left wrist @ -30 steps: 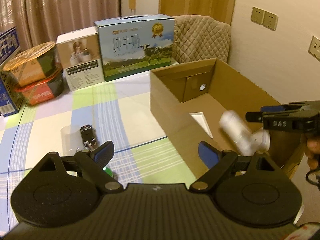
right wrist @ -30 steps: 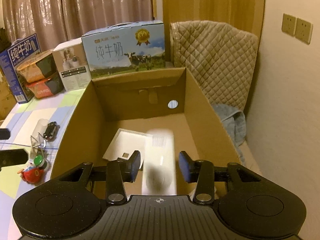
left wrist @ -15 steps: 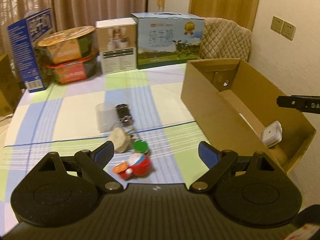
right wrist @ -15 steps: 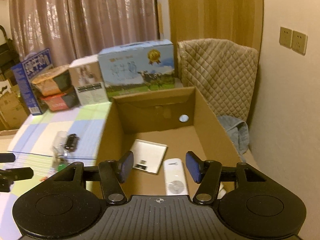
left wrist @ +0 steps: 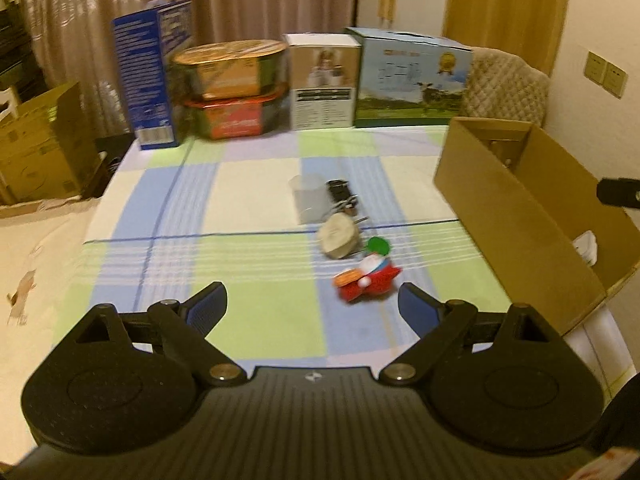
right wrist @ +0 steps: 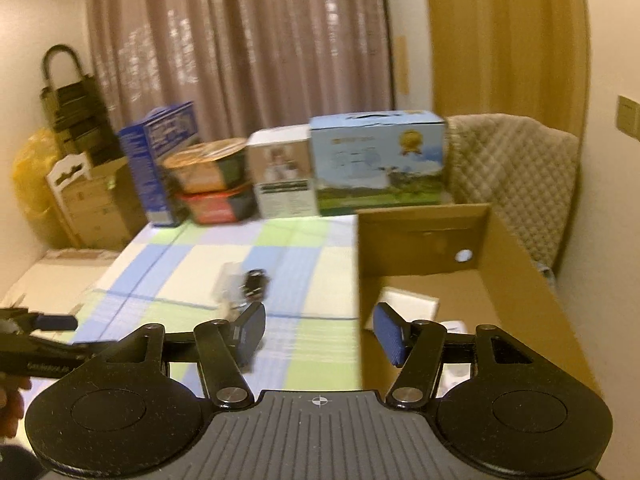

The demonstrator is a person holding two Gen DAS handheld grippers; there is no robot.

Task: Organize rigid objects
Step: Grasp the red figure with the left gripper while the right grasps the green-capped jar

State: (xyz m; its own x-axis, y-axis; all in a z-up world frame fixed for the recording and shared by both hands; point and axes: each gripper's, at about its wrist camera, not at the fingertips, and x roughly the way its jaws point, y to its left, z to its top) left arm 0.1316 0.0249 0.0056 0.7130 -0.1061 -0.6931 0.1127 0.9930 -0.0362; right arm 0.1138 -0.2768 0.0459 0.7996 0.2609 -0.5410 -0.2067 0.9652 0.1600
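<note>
Checked cloth covers the worktop (left wrist: 248, 184) under both of your tools. Your left hand-held gripper (left wrist: 313, 309) has its blue pads spread wide with nothing between them, tilted down over the cloth. Just ahead of its right pad lies a red toy figure (left wrist: 366, 282), and a little further on from that a green cap (left wrist: 378, 245), a pale round stone-like piece (left wrist: 339, 236), a dark car key (left wrist: 340, 191) and a clear plastic cup (left wrist: 308, 198), all bunched close together (the blur hides which of them touch). Off to that gripper's right stands the open cardboard box (left wrist: 500, 216), with a small white container (left wrist: 586, 246) showing low inside its near end.

Your right hand-held gripper (right wrist: 320, 334) has just been opening its jaws, and no object sits between the pads. It hangs over the box's left wall (right wrist: 400, 240), one pad on the cloth side and the other on the box side. Beyond its right pad, on the box floor, lies a flat white square item (right wrist: 408, 304); a second white object (right wrist: 454, 326) is mostly hidden behind the finger. Far ahead of both tools, a row of cartons and two stacked noodle bowls (left wrist: 232, 88) lines the back edge.
</note>
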